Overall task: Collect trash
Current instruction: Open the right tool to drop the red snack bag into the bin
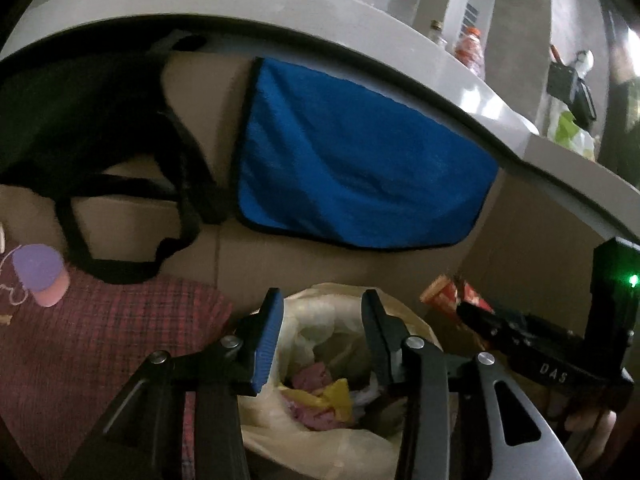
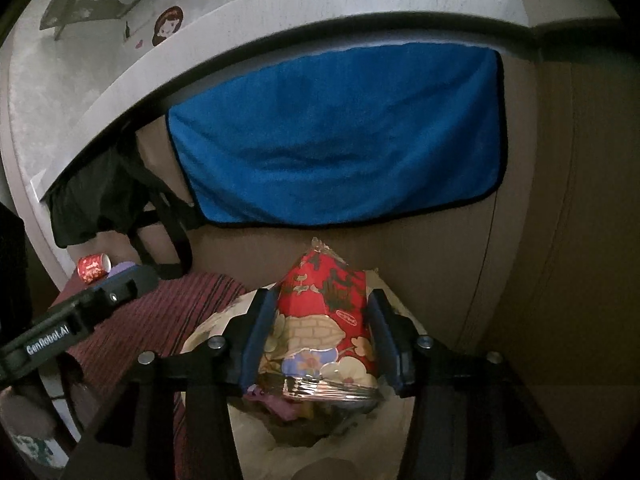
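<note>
A translucent plastic trash bag [image 1: 320, 428] stands open below a stone counter, with pink and yellow scraps inside. My left gripper [image 1: 320, 336] is open and empty just above the bag's mouth. My right gripper [image 2: 324, 340] is shut on a red printed snack wrapper [image 2: 324, 320] and holds it over the bag [image 2: 280, 436]. The wrapper also shows in the left wrist view [image 1: 448, 298], at the tip of the right gripper to the right of the bag.
A blue cloth [image 1: 360, 160] hangs from the counter edge [image 1: 280, 16] over cardboard. A black bag with straps [image 1: 100, 152] hangs to its left. A red plaid cloth [image 1: 100, 340] bears a purple-capped object [image 1: 40, 272]. A red cup [image 2: 93, 269] lies at left. Bottles [image 1: 472, 48] stand on the counter.
</note>
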